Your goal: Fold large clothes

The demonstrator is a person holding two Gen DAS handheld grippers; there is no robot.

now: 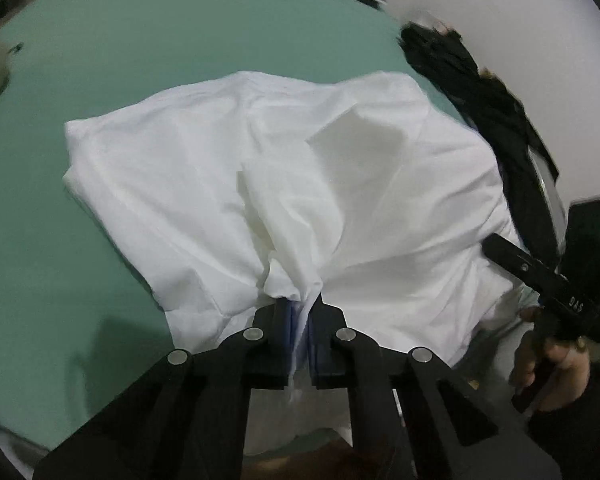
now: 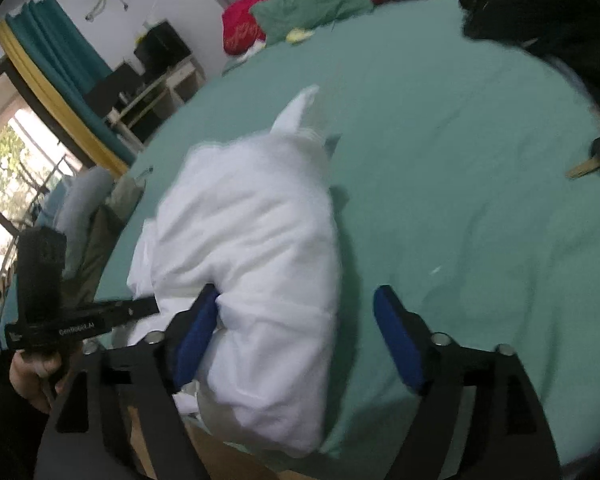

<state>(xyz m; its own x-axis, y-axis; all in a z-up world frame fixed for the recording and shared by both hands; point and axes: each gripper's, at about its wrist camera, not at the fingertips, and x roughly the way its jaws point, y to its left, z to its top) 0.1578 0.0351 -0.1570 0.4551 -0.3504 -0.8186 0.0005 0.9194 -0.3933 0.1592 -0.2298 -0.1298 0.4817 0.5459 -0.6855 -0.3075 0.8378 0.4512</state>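
A large white garment [image 1: 340, 184] lies partly folded on the green bed sheet [image 1: 140, 40]. My left gripper [image 1: 300, 312] is shut on a bunched edge of the garment near the bed's front edge. In the right wrist view the garment [image 2: 260, 240] is a thick white bundle. My right gripper [image 2: 296, 312] is open, with blue pads [image 2: 198, 340] on either side of the bundle's near end; the left pad touches the cloth. The right gripper also shows at the right of the left wrist view [image 1: 540, 276].
A black garment [image 1: 480, 92] lies at the bed's right edge, also in the right wrist view [image 2: 540, 20]. A key with a black fob [image 2: 598, 160] lies on the sheet. Green [image 2: 312, 4] and red [image 2: 244, 24] pillows sit at the bed's far end. Shelves [image 2: 156, 92] stand by the window.
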